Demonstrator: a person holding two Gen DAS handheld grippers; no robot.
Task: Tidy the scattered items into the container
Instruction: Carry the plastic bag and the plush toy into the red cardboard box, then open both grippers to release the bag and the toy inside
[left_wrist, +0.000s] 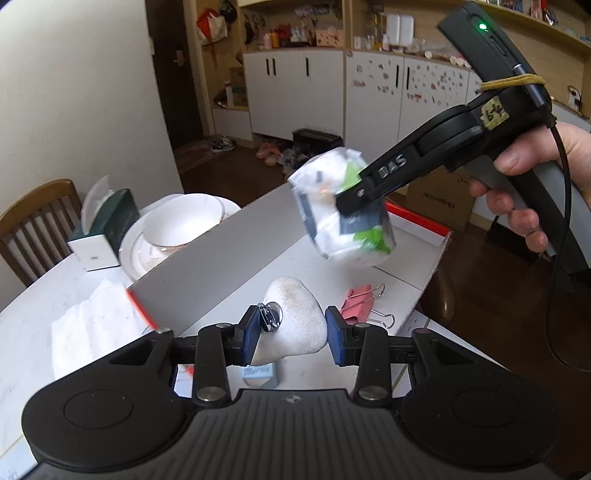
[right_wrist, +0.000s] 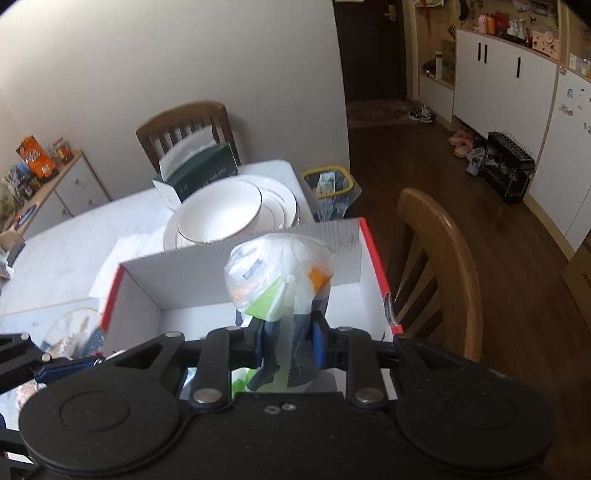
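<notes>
A white cardboard box (left_wrist: 207, 258) with red outer edges stands open on the table; a pink binder clip (left_wrist: 360, 301) and a small grey-blue block (left_wrist: 258, 373) lie on its floor. My left gripper (left_wrist: 291, 332) hangs over the box, shut on a white stone (left_wrist: 295, 310), with a shiny metal piece (left_wrist: 271, 315) at the left pad. My right gripper (right_wrist: 288, 343) is shut on a clear plastic packet (right_wrist: 277, 273) with green and orange contents, held above the box (right_wrist: 184, 273). In the left wrist view that packet (left_wrist: 332, 229) hangs blurred from the right gripper (left_wrist: 351, 201), a hand on its handle.
Stacked white plates with a bowl (left_wrist: 177, 221), a dark green tissue box (left_wrist: 110, 229) and a paper napkin (left_wrist: 92, 325) lie left of the box. A wooden chair (right_wrist: 439, 266) stands close at the right, a lined bin (right_wrist: 328, 184) beyond the table.
</notes>
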